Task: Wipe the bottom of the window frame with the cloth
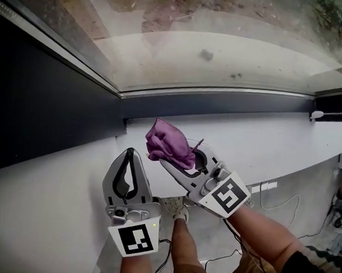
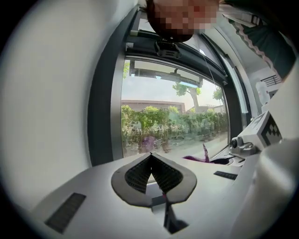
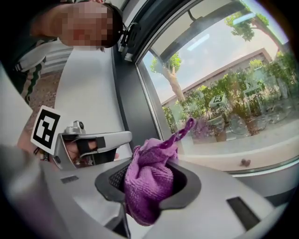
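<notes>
A dark grey window frame [image 1: 220,102] runs along the foot of a large pane of glass [image 1: 235,50], smooth and reflective, with a matte white wall [image 1: 287,141] below it. My right gripper [image 1: 172,159] has its jaws pinched on the cloth [image 1: 168,140], a purple, nubbly microfibre piece bunched into a soft lump, with one twisted tail standing up from it. The bundle fills the ribbed black pads and spills over the front of them. I hold it just under the bottom rail, near the frame's lower left corner; whether it touches the rail I cannot tell. My left gripper [image 1: 129,153] is beside it against the white wall, its jaws pressed together tip to tip on nothing. As I judge it, the cloth is in hand and brought to the starting end, while the run of the rail towards the right corner is left to wipe. No streak or damp mark shows on the rail.
</notes>
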The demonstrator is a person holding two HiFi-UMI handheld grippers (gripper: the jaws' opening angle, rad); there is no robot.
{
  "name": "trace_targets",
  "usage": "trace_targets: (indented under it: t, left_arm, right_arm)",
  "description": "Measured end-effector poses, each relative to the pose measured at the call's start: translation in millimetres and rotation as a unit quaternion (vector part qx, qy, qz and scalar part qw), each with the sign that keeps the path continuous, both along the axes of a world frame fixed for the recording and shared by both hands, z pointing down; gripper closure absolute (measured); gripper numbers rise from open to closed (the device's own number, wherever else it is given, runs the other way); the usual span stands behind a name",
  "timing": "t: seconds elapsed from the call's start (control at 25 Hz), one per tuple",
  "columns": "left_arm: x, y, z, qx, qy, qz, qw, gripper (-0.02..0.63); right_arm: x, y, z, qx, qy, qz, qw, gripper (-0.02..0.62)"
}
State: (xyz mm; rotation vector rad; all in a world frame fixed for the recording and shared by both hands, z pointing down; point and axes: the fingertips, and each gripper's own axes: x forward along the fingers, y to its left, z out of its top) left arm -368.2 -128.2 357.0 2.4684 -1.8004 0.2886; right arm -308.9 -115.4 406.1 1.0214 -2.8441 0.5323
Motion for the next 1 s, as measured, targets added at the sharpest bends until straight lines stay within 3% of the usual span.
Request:
trace_targets:
  t: [0.44, 0.6, 1.0]
  left_arm:
    - [-23.0, 12.7, 65.2, -0.049, 0.008, -0.016, 0.9986, 0.598]
    - [-32.2, 13.5, 76.0, -0.065, 0.021, -0.026, 0.9973, 0.598]
    - [-41.6, 15.9, 84.3, -0.079, 0.003, -0.033, 0.9964, 0.598]
  right_arm:
    - [-42.8, -24.7, 104.6, -0.063, 0.028, -0.006, 0.998, 0.440]
    - [-51.6, -24.8, 125.0, -0.078, 0.047, -0.011, 0.996, 0.440]
    - [-53.3, -25.2, 156.0, -0.114, 0.124, 0.001, 0.986, 0.442]
